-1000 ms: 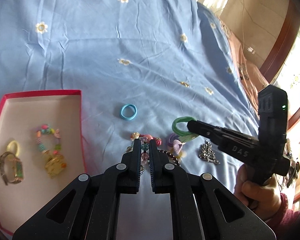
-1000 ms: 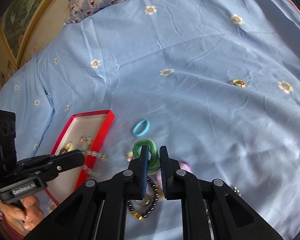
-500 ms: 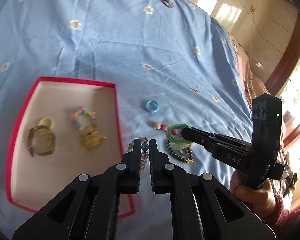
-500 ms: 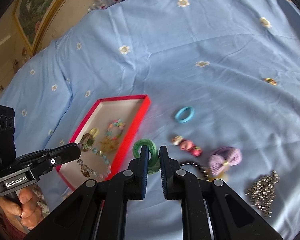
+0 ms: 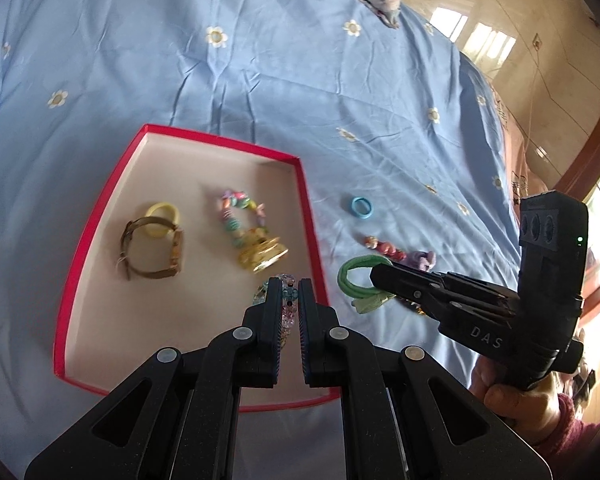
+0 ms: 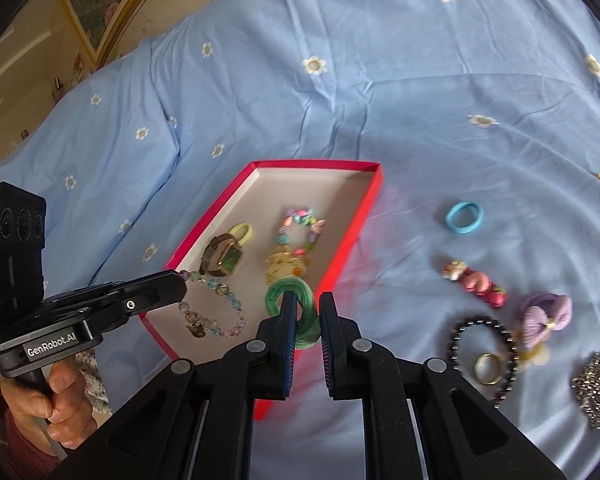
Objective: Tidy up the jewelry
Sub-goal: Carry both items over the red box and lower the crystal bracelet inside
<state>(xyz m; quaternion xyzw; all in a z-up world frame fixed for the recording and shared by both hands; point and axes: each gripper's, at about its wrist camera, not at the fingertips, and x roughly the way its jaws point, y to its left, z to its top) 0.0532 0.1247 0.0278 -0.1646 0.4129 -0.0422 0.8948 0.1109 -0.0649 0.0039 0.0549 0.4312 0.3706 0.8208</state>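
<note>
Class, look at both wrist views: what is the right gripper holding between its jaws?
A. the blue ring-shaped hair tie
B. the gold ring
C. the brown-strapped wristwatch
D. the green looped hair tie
D: the right gripper is shut on the green looped hair tie, carried near the red-rimmed tray's edge; the other three lie untouched.

Black tools (image 5: 289, 296); silver screws; maroon sleeves (image 5: 568, 434)

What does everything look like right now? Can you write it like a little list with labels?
surface: blue flowered bedsheet
container: red cardboard tray
in tray: brown strap watch, yellow ring, colourful bead bracelet
left gripper: shut on clear glass bead bracelet, above tray
right gripper: shut on green hair tie
on sheet: blue hair tie, purple bow, dark bead bracelet
</note>
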